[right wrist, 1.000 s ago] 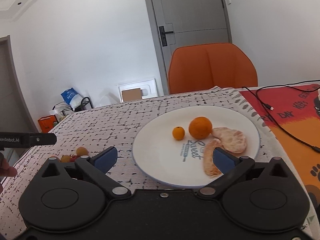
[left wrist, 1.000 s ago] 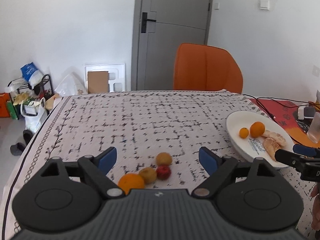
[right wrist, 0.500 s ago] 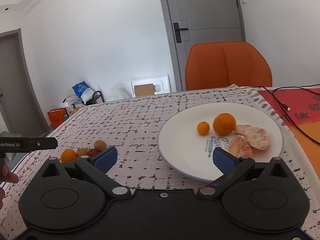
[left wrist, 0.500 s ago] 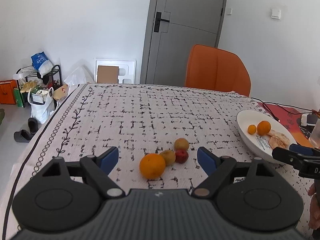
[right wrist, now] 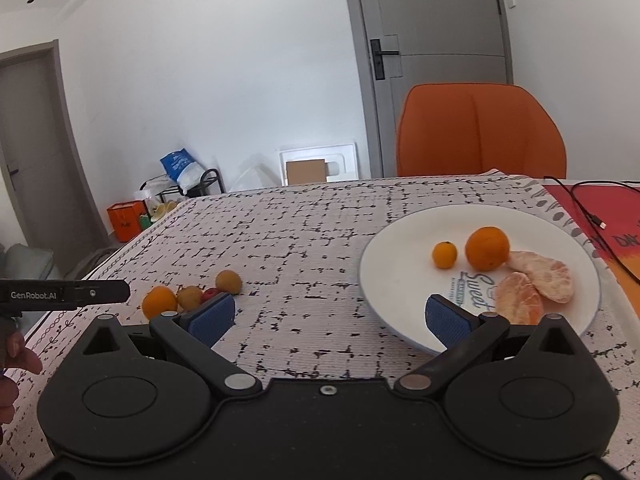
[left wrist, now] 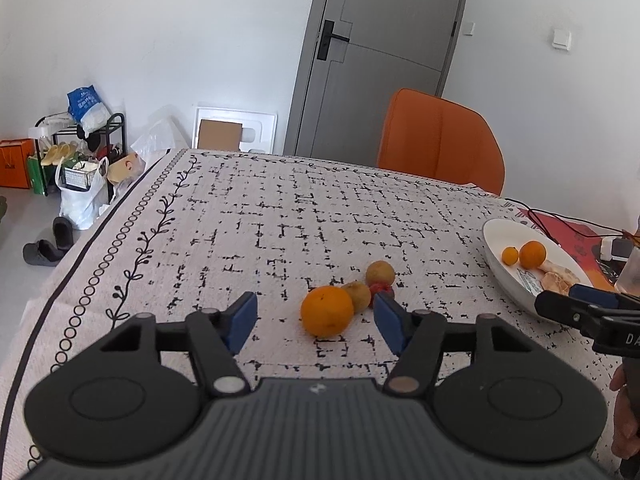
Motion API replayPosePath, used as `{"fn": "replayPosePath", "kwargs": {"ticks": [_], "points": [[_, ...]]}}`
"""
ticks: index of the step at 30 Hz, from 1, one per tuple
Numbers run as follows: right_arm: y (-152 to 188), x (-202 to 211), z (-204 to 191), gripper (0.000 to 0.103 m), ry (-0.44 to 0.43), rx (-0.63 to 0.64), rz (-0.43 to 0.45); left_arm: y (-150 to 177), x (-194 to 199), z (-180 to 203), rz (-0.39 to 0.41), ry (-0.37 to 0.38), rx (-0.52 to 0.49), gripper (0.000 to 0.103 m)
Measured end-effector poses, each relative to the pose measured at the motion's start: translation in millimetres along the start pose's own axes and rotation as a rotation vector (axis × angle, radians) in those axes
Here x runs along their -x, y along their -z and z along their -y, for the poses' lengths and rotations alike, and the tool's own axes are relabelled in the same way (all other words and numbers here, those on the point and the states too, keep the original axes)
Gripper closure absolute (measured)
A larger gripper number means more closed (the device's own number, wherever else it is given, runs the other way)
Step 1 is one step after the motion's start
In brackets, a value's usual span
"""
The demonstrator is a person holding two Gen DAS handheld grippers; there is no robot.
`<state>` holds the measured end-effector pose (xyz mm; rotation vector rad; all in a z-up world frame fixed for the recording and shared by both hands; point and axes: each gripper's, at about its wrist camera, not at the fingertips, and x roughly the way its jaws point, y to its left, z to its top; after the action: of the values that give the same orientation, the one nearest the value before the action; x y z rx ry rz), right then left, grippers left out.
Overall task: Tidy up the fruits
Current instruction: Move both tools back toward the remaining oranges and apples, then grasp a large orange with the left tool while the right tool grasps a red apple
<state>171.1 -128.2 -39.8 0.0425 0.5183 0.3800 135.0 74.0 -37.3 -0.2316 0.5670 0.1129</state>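
On the white plate (right wrist: 400, 240) lie two oranges and peeled segments, while a big orange (left wrist: 327, 311) and three small fruits wait on the table left of it, the left tool (left wrist: 316, 322) having just narrowed, half-open around nothing, and the right tool (right wrist: 330, 318) wide and empty.

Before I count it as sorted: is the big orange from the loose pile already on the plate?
No, that big orange lies on the tablecloth, apart from the plate.
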Motion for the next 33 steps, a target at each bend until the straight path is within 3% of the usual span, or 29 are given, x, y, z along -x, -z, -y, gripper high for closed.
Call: {"fn": "replayPosePath", "kwargs": {"ticks": [7, 12, 25, 30, 33], "points": [[-1.1, -9.6, -11.4, 0.002, -0.017, 0.025, -0.009, 1.9, -7.5, -5.9, -0.009, 0.019, 0.015, 0.041], [-2.1, -18.3, -18.0, 0.011, -0.031, 0.042, -0.032, 3.3, -16.9, -6.9, -0.021, 0.036, 0.022, 0.041], [-2.5, -39.9, -33.7, 0.019, -0.075, 0.072, -0.08, 4.9, -46.2, -11.1, -0.063, 0.057, 0.055, 0.048], [-3.6, -48.6, -40.2, 0.02, -0.09, 0.081, -0.093, 4.1, -50.9, -11.4, -0.059, 0.095, 0.068, 0.067], [-4.6, -54.0, -45.0, 0.021, -0.103, 0.088, -0.1, 3.0, -49.6, -11.8, -0.056, 0.079, 0.066, 0.067]]}}
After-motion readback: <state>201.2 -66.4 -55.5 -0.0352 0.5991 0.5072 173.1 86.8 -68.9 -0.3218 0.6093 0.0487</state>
